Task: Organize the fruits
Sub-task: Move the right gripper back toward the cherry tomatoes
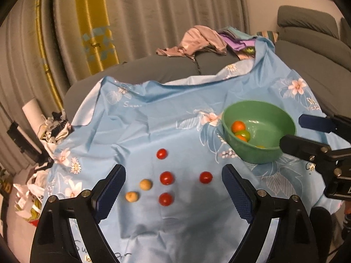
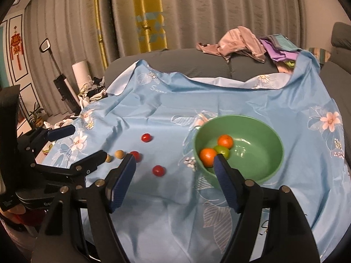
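Note:
A green bowl (image 1: 258, 131) stands on a blue floral cloth (image 1: 153, 122) and holds two oranges (image 1: 238, 126) and a green fruit (image 1: 243, 134); it also shows in the right wrist view (image 2: 239, 149). Several red tomatoes (image 1: 167, 178) and two tan longans (image 1: 145, 184) lie on the cloth. My left gripper (image 1: 173, 184) is open and empty, hovering over the tomatoes. My right gripper (image 2: 175, 166) is open and empty, just left of the bowl; it also shows in the left wrist view (image 1: 294, 131).
The cloth covers a grey sofa (image 1: 311, 65). A pile of clothes (image 1: 201, 41) lies at the back. Bags and clutter (image 1: 50, 131) sit on the floor at the left. Curtains (image 2: 197, 11) hang behind.

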Available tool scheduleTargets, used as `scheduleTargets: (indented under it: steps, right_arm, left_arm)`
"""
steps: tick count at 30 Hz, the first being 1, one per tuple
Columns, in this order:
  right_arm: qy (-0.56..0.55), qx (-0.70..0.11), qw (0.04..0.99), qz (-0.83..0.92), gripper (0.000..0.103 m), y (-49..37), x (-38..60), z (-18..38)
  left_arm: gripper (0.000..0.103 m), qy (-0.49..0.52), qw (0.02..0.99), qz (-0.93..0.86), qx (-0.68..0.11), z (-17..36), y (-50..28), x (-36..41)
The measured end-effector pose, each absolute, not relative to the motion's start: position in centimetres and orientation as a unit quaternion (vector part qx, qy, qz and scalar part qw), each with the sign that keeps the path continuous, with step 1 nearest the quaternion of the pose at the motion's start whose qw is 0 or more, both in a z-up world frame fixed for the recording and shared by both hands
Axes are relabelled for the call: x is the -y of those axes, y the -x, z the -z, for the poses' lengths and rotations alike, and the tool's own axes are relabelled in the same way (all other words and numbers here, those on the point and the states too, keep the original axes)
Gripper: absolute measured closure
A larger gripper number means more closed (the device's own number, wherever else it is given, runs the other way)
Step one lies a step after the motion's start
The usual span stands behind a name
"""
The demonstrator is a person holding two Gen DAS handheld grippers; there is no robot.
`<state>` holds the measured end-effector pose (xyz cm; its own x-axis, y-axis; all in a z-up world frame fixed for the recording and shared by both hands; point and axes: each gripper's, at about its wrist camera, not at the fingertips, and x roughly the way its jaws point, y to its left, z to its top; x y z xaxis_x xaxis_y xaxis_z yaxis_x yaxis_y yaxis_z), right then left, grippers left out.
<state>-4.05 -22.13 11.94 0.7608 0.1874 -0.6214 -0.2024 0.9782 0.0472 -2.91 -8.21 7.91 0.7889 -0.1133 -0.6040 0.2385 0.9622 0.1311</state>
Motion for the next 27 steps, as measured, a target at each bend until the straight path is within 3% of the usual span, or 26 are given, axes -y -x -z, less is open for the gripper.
scheduleTargets:
  steps: [13,27]
  right_arm:
    - [0.027,-0.363,0.92,-0.143,0.029,3.0,18.2,-10.7]
    - [0.021,-0.449,0.872,-0.194,0.029,0.9,15.5,-4.5]
  left_arm:
    - [0.014,-0.038,0.933,0.084,-0.347,-6.2,2.7,2.9]
    - [0.014,0.076,0.897,0.124,-0.417,-0.1,3.7,-4.5]
